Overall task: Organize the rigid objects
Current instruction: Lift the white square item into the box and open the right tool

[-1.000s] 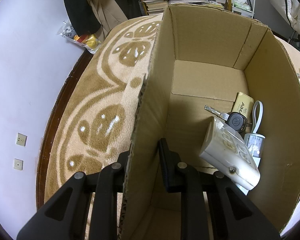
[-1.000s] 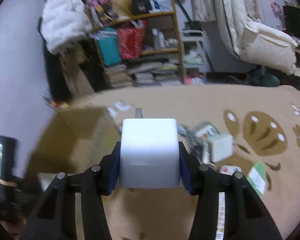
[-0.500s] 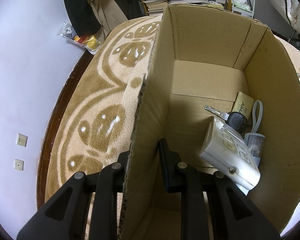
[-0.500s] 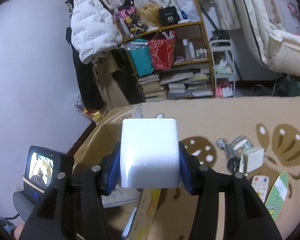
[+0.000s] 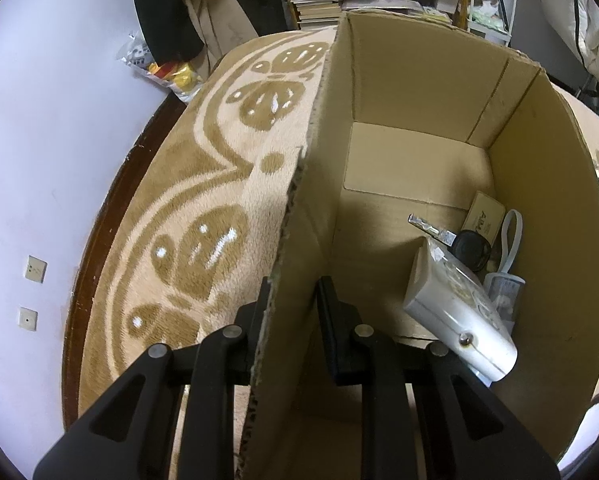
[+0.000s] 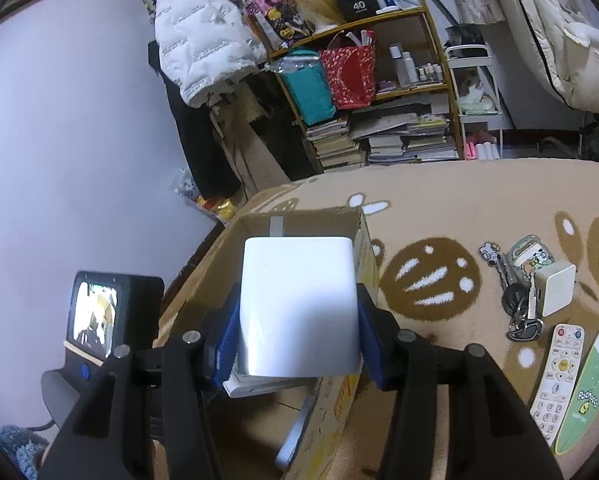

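Patterned carpet point(image 6: 459, 208) covers the floor of a cluttered room. Left claw point(image 5: 291, 304) is clamped on the near wall of the cardboard box point(image 5: 419, 92) — likely steadying it. Right claw point(image 6: 297, 320) pinches a white charger point(image 6: 297, 300) above the box's opening, poised to drop it in beside the key point(image 5: 451, 238) and power strip point(image 5: 455, 304).

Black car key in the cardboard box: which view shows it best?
Left wrist. The black car key lies in plain sight on the floor of the cardboard box, blade pointing left. In the right wrist view the white charger block hides the box interior, so that key is not visible.
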Tool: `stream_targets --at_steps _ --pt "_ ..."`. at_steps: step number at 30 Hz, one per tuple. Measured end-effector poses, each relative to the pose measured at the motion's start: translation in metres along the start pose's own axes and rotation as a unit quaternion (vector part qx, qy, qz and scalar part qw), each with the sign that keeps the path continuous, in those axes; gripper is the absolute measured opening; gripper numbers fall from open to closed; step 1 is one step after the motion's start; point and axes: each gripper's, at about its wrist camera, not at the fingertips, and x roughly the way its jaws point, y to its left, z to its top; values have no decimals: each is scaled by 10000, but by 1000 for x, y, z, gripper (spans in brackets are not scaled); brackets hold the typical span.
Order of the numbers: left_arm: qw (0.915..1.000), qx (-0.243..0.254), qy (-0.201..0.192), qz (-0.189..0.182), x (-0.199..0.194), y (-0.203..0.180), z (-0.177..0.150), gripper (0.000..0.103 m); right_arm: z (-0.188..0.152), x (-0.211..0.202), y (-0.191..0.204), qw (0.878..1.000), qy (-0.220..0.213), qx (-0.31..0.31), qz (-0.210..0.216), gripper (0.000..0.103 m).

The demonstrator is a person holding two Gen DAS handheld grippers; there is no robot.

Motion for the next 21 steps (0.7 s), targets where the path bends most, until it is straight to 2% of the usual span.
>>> stream_targets --at_steps 5,12,21 --pt "10000 -69 16 -45 1 2 0 20 -8 15 3 9996 245 -103 -91 55" --pt "10000 -61 14 -43 1 2 0 20 -14 15 5 9991 150 -310 -233 56" --pt "10000 -17 13 29 1 -1 -1 20 -14 11 8 9991 116 -391 -101 58"
